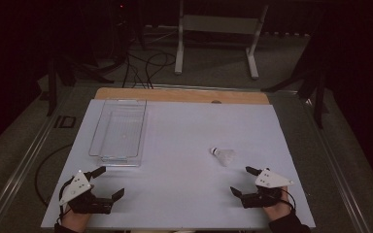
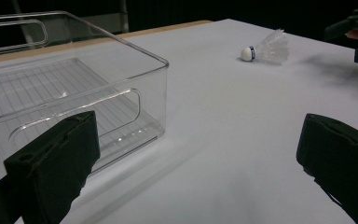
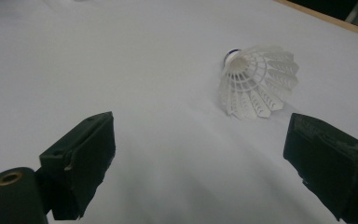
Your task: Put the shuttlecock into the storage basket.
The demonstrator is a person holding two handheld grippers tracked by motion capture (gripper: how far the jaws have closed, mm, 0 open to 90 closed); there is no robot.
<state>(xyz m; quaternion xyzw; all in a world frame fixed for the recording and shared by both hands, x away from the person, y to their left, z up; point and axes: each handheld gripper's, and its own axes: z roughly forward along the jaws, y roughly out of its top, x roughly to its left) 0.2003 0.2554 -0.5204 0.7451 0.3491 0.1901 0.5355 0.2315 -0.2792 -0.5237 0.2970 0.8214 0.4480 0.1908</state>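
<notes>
Shuttlecock (image 2: 266, 48), blue band, no legible writing

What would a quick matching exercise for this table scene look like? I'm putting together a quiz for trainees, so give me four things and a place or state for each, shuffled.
Things:
1. shuttlecock
2. clear bin
3. left gripper
4. right gripper

Places or states:
A. open, near the table's front left corner, close to the bin's near end
B. lying on its side on the white sheet, right of centre
C. open, just in front of the shuttlecock, not touching it
D. empty, on the left half of the table

Pairs: 1-B, 2-D, 3-A, 4-C
</notes>
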